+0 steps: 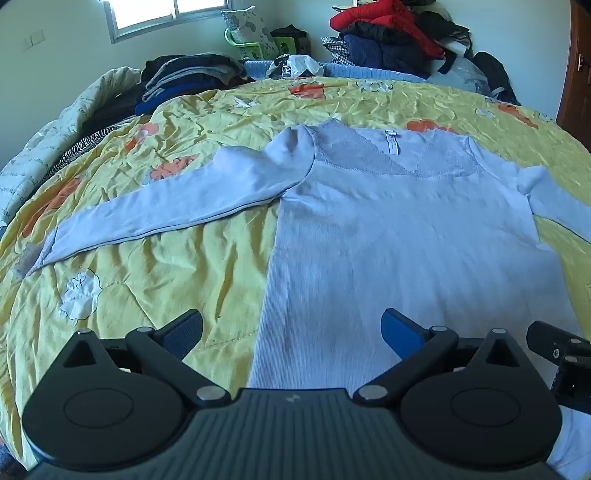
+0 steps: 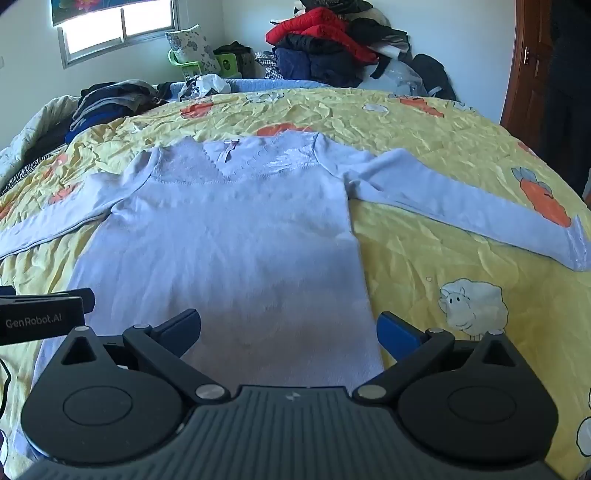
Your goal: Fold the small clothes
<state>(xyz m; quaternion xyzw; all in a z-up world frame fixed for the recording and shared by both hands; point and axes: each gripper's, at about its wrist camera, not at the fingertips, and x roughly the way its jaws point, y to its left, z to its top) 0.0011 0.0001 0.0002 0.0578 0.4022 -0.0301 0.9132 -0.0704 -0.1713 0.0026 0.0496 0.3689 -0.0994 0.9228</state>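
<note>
A pale blue long-sleeved top (image 1: 388,236) (image 2: 229,236) lies flat on a yellow quilt (image 1: 147,277) (image 2: 443,258), neckline away from me and both sleeves spread sideways. My left gripper (image 1: 291,328) stands open above the top's near left edge, nothing between its blue pads. My right gripper (image 2: 288,328) is open too, over the near right edge of the top, and holds nothing. Each gripper shows at the edge of the other's view: the right one's body (image 1: 554,350) and the left one's body (image 2: 40,314).
Folded dark clothes (image 1: 184,77) (image 2: 110,99) are stacked at the bed's far left. A heap of red and dark jackets (image 1: 391,33) (image 2: 325,40) sits at the far right. A wooden door (image 2: 532,66) stands to the right.
</note>
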